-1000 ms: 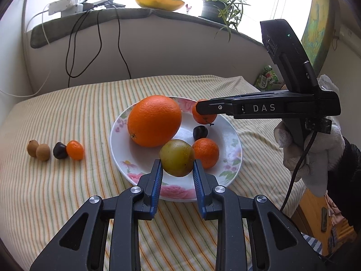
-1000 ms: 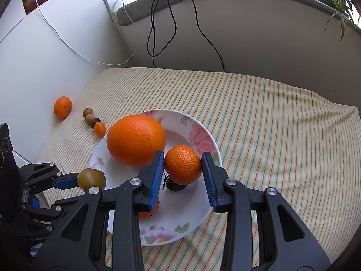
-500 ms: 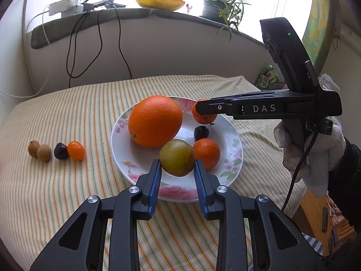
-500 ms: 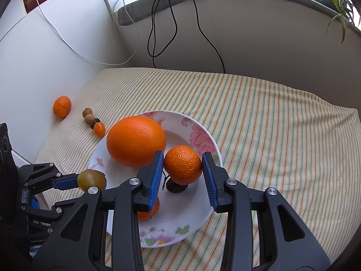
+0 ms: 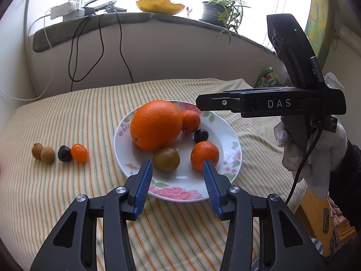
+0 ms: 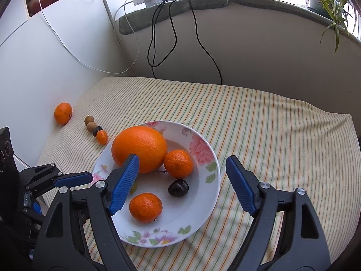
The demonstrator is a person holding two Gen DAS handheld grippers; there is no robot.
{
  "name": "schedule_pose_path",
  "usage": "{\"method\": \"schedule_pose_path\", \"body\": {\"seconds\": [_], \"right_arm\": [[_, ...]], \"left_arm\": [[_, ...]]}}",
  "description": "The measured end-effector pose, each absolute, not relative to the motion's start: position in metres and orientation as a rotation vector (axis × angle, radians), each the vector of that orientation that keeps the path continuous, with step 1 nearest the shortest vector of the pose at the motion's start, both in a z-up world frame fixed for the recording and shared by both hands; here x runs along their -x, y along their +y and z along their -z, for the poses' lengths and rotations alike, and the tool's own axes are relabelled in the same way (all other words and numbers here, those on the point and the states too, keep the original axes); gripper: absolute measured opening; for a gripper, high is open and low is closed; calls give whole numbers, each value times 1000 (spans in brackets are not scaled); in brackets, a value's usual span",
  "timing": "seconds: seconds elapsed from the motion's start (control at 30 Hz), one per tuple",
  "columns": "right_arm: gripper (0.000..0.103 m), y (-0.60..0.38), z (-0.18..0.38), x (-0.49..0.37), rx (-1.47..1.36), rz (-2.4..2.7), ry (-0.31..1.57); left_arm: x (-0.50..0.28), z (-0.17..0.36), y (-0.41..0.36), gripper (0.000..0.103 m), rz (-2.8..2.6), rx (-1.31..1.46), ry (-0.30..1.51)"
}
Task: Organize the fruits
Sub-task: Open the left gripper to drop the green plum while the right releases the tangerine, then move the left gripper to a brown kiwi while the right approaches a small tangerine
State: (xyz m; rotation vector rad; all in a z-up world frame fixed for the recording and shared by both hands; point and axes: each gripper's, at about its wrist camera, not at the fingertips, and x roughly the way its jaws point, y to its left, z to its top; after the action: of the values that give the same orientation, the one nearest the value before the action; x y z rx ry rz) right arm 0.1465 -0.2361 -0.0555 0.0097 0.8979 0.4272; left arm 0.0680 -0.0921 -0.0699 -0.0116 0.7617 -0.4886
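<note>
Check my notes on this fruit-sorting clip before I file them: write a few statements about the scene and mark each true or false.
1. The big orange lies on the plate. True.
2. The left gripper is clamped on the greenish fruit. False: it is open, the fruit rests on the plate.
3. Four small fruits sit in a row on the striped cloth. True.
4. The right gripper holds a mandarin. False: it is open and empty.

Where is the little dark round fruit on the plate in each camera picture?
Left wrist view: the dark fruit lies on the plate's far right part, between two small oranges.
Right wrist view: the dark fruit sits near the plate's middle, below one small orange, right of another.
Shared landmark: the big orange.
</note>
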Motion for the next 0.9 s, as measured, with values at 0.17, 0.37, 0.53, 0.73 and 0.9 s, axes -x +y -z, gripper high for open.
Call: {"method": "schedule_pose_path", "body": {"seconds": [0.17,0.37,0.53,0.73,0.9], "right_arm": [[82,-233,50,-145,-6,-432,887],[82,-227,43,-142,4,-442,872],[82,-220,36,-140,13,-459,853],[82,-203,29,-138,54,-498,841],[85,-186,24,-136,93,-528,829]], "left_arm": [[-67,70,-89,45,480,14,760],[-67,66,-80,52,455,23,748],[-67,65,-66,63,423,29,741],[-70,66,-41,69,362,37,733],[-74,71,-10,69,300,47,734]]}}
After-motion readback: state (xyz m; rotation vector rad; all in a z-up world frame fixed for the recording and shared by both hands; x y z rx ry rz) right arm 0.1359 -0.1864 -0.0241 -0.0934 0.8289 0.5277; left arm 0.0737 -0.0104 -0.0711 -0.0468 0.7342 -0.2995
